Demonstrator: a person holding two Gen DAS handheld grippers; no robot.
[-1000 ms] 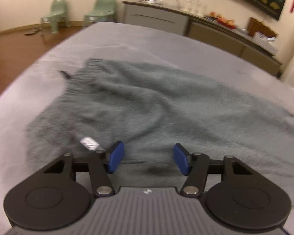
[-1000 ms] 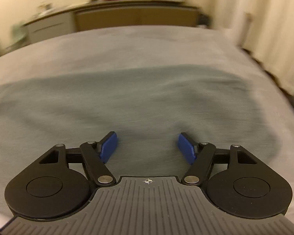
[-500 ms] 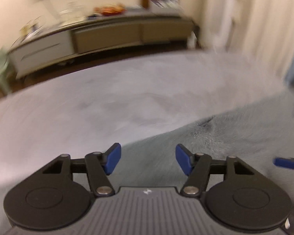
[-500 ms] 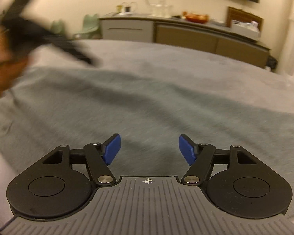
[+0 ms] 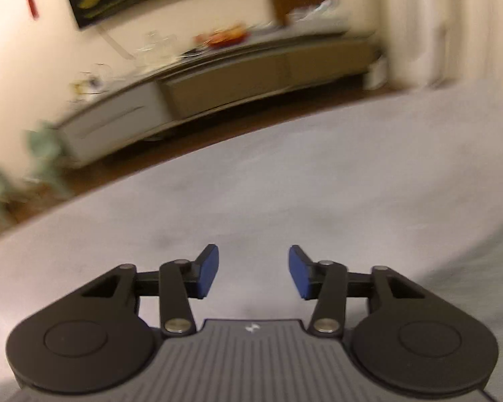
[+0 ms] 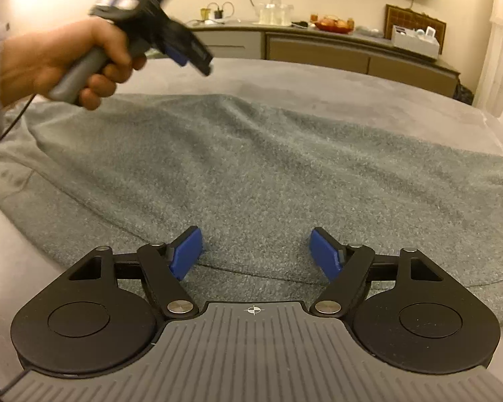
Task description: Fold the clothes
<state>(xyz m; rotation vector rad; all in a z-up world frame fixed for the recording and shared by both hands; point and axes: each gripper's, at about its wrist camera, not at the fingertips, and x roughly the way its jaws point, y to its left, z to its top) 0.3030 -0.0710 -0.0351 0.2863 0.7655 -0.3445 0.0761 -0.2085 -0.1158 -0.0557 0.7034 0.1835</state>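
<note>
A grey-green fleece garment (image 6: 268, 167) lies spread flat across the grey bed (image 6: 318, 77). My right gripper (image 6: 256, 251) hovers over its near hem. Its blue pads stand wide and are still opening, with only cloth beneath them and nothing between. A hand (image 6: 60, 63) holds my left gripper (image 6: 187, 53) in the air above the garment's far left part. In the left wrist view, the left gripper (image 5: 253, 264) points over bare bed cover (image 5: 318, 184). Its jaws are closing, with a gap still left and nothing held.
A long low sideboard (image 6: 352, 53) with glassware and a fruit bowl runs along the far wall. Pale green chairs (image 5: 43, 147) stand on the wood floor to its left. A light curtain (image 5: 452, 16) hangs at the right. A cable trails from the left gripper's handle.
The left gripper has swung off the garment to face bare bed and the sideboard, its jaws a little narrower. The right gripper turned left along the garment and its jaws widened.
</note>
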